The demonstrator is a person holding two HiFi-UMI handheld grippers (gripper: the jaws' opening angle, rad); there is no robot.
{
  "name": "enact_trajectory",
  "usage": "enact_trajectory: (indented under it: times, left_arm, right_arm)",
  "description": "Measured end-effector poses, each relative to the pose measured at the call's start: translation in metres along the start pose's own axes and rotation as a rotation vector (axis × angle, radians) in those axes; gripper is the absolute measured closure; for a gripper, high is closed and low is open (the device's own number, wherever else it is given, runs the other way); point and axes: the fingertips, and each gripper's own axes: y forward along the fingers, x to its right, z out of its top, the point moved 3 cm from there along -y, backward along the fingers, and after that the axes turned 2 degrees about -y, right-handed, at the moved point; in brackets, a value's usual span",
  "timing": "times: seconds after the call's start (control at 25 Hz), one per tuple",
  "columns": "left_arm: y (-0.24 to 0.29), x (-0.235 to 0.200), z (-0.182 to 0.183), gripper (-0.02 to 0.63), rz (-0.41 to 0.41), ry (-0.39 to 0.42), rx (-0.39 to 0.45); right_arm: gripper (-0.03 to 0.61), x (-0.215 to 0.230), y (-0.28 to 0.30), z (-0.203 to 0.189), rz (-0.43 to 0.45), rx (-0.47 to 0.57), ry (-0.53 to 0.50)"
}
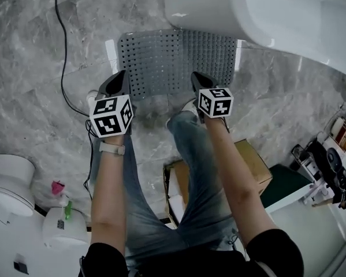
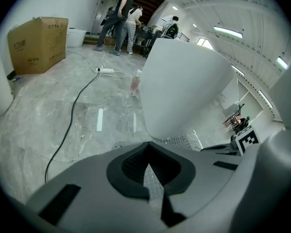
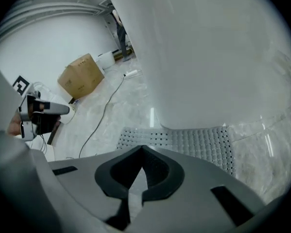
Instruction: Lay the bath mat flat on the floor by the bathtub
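A grey perforated bath mat (image 1: 178,56) lies on the marble floor against the foot of the white bathtub (image 1: 265,10). My left gripper (image 1: 123,77) is shut on the mat's near left corner. My right gripper (image 1: 197,78) is shut on the near edge further right. In the left gripper view a textured strip of mat sits pinched in the left gripper (image 2: 149,173), with more of the mat (image 2: 177,141) under the bathtub (image 2: 184,91). In the right gripper view the right gripper (image 3: 137,177) pinches a pale strip, and the mat (image 3: 184,140) spreads ahead below the bathtub (image 3: 208,57).
A black cable (image 1: 60,51) runs across the floor to the left of the mat. A cardboard box (image 1: 253,166) stands by the person's legs. White fixtures (image 1: 11,183) are at the lower left and a cluttered trolley (image 1: 328,166) at the right. People (image 2: 121,18) stand far off.
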Motion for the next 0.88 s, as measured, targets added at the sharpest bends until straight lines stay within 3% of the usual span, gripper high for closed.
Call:
enact_trajectory:
  times: [0.12, 0.32, 0.64, 0.88]
  left_arm:
    - [-0.024, 0.009, 0.003, 0.597, -0.005, -0.020, -0.035]
    - [-0.066, 0.023, 0.032, 0.597, 0.000, 0.081, -0.058]
    - [-0.146, 0.041, 0.109, 0.597, -0.038, 0.195, 0.023]
    - [-0.218, 0.059, 0.165, 0.597, -0.053, 0.220, 0.083]
  right_arm:
    - [0.554, -0.028, -0.034, 0.028, 0.030, 0.024, -0.012]
    - [0.554, -0.069, -0.090, 0.085, 0.082, 0.095, -0.038]
    - [0.554, -0.123, -0.183, 0.150, 0.131, 0.203, -0.056]
    - [0.554, -0.151, -0.263, 0.193, 0.133, 0.259, -0.102]
